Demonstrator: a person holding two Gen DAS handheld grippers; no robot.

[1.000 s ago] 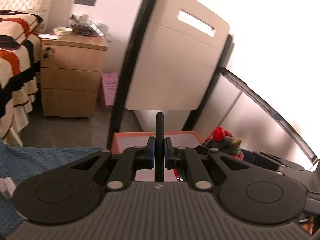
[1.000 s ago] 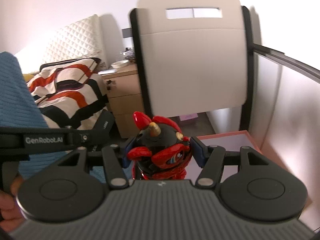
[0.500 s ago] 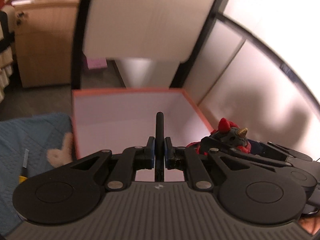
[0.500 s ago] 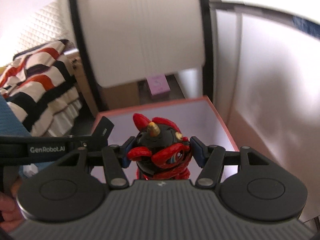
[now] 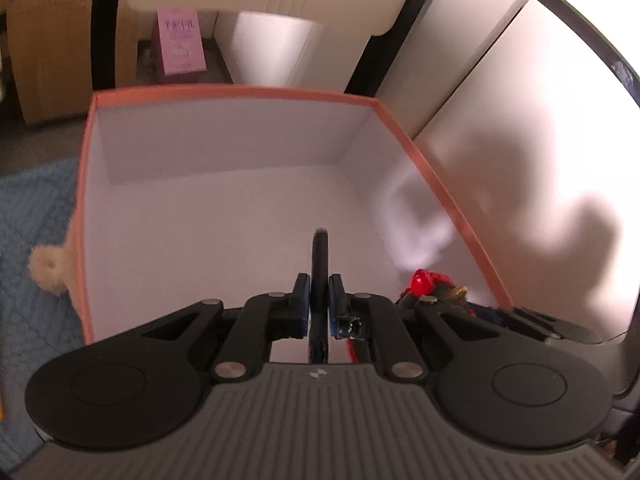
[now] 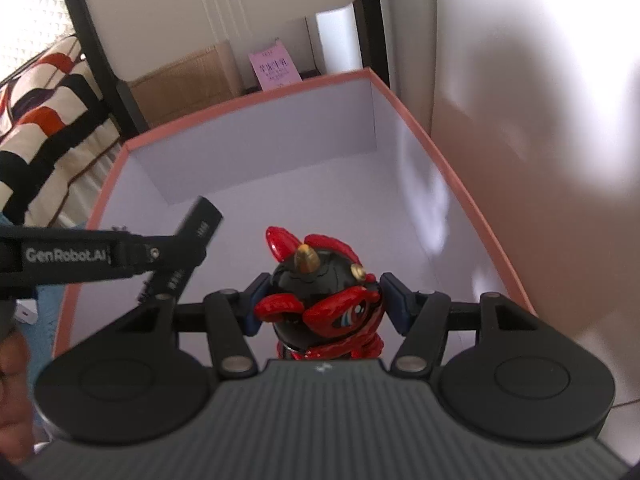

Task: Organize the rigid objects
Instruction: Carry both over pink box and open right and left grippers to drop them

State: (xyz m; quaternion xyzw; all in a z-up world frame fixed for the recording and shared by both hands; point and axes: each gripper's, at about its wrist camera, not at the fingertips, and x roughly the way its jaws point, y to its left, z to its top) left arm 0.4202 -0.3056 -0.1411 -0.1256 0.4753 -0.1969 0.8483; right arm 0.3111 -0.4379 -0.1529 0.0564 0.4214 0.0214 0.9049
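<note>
Both grippers have dropped and tipped downward since a second ago, from facing the chair back to hanging over the open box, which now fills both views. The right gripper point(image 6: 320, 304) pinches a red-and-black toy point(image 6: 320, 300) between its blue pads, one pad on each side of the round head, horn up, above the white floor near the box's front; in the left view the toy point(image 5: 428, 284) peeks over that gripper's right arm. The left gripper point(image 5: 319, 304) is pressed tight on a slim black bar point(image 5: 320, 264), thin edge up, which juts forward over the floor; from the right wrist the bar point(image 6: 192, 240) slants across the box's left side (small white print on it, too blurred to read). The box point(image 5: 240, 91) has a salmon rim and white walls, and sits on a blue quilted cloth point(image 5: 36, 208) with a fuzzy beige thing point(image 5: 48, 268) against its left wall. Behind stand a white chair point(image 6: 224, 4) with black frame, a pink carton point(image 5: 180, 40) and a striped bedspread point(image 6: 44, 92). A hand point(image 6: 12, 380) shows at the left edge.
</note>
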